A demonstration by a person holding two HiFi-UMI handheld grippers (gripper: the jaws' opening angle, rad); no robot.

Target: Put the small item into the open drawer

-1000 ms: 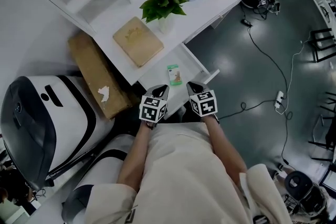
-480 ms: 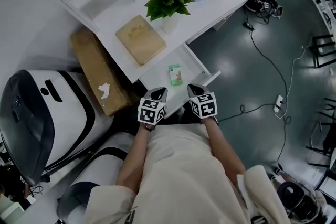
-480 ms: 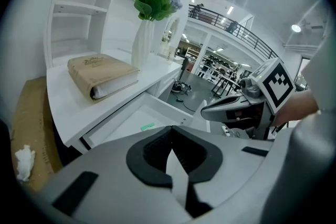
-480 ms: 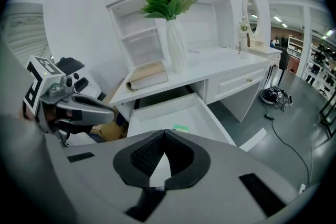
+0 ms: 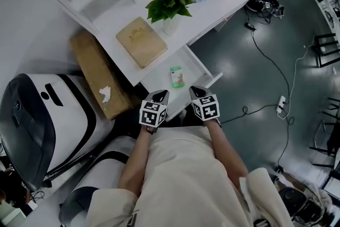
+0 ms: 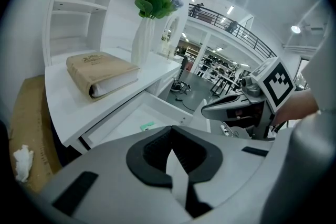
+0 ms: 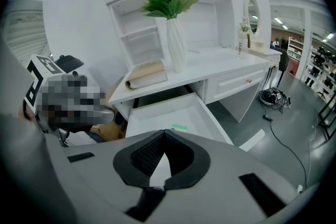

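Item status: small flat green-and-white packet (image 5: 177,76) lies flat on the floor of the open white drawer (image 5: 157,83), towards its middle. It sits just ahead of both tools and roughly between their tips, touching neither.

L gripper (image 5: 161,93): clenched, jaws tip to tip, nothing between them. L gripper view shows the packet (image 6: 147,125) just past its closed tips (image 6: 171,131), w/ a clear gap.
R gripper (image 5: 196,88): also clenched, empty. R gripper view puts the packet (image 7: 179,127) in the drawer just past its tips (image 7: 164,131).
Both point down at the drawer's near edge, side by side, apart from each other.

Counts:
- packets: 1
- open drawers: 1
- grippers: 2, each w/ its marker cube
- tan hardback book (image 5: 141,41): 1, flat on the white desk top (image 5: 212,5)
- white vase w/ green leaves + pale blue flowers (image 5: 172,1): 1, just beside the book
- brown cardboard box (image 5: 98,74): 1, on the floor left of the desk

Vs 1 s ago: packet in same spot in drawer. Both grippers hold the same pose and place. Only the head cam framing has drifted a bit.
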